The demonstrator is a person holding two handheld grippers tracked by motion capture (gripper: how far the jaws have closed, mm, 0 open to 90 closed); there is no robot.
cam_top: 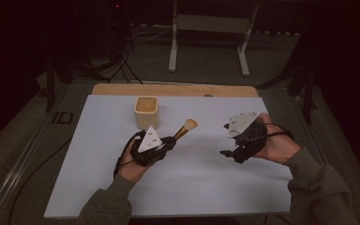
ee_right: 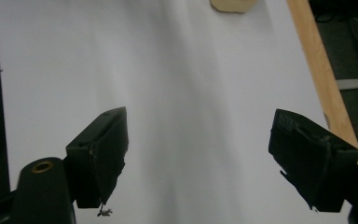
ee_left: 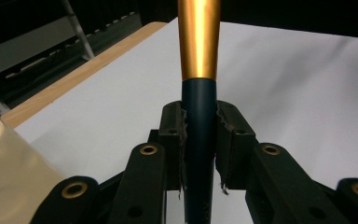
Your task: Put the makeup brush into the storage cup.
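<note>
The bench (cam_top: 98, 187) was covered by a white sheet, with a strip of bare wood along its far edge; a cream cup (cam_top: 146, 112) with squarish walls stood upright on the sheet near that far edge, a little left of the middle. The left claw (cam_top: 172, 139) was just in front of the cup and to its right, held in the person's left hand (cam_top: 132, 168); its jaws were closed on the dark handle of a makeup brush (cam_top: 185, 128), which pointed away to the right, its gold ferrule and pale bristles beyond the jaws and above the sheet. The right claw (cam_top: 226, 139) was well apart on the right side, in the right hand (cam_top: 276, 145); its jaws stood wide apart with nothing between them, over the bare sheet.
</note>
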